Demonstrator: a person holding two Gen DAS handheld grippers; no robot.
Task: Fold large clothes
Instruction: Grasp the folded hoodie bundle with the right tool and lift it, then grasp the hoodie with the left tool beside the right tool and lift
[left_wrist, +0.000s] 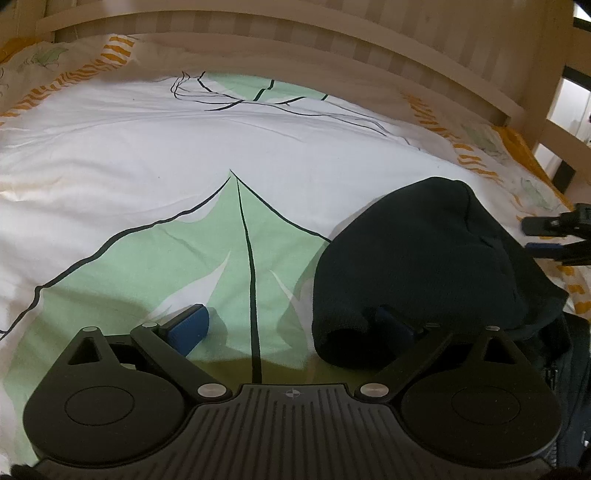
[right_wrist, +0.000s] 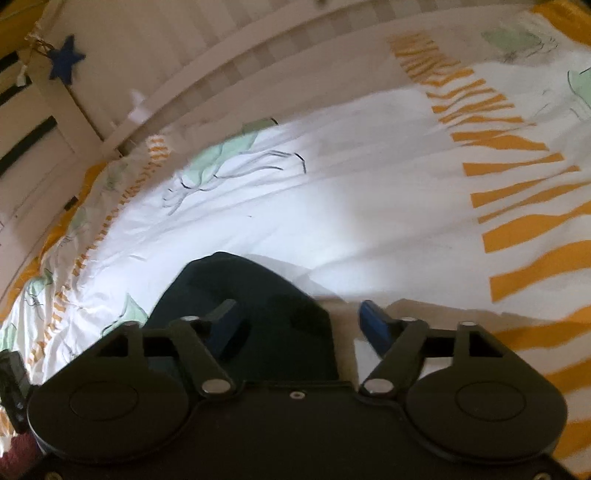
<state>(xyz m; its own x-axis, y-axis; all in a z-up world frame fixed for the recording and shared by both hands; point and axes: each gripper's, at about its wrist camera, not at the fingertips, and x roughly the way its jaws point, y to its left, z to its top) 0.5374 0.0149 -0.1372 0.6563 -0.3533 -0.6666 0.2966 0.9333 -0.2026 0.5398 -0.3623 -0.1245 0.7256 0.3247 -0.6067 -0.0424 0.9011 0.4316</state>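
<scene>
Left tool (left_wrist: 291, 325) and right tool (right_wrist: 295, 325) agape, angled downward.

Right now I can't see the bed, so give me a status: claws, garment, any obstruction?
Left claw open, right claw open, neither gripping. Dark folded fleece garment lying on leaf-print bedsheet. Nothing in the way.

Dark, near-black garment (left_wrist: 424, 266), folded into a compact rounded bundle, flat on the leaf-printed white bedcover (left_wrist: 184, 147).

I see the garment (left_wrist: 417, 266) lying on the bedspread (left_wrist: 184, 147), with the headboard (left_wrist: 332, 48) behind and my right gripper (left_wrist: 546, 236) to its right.
</scene>
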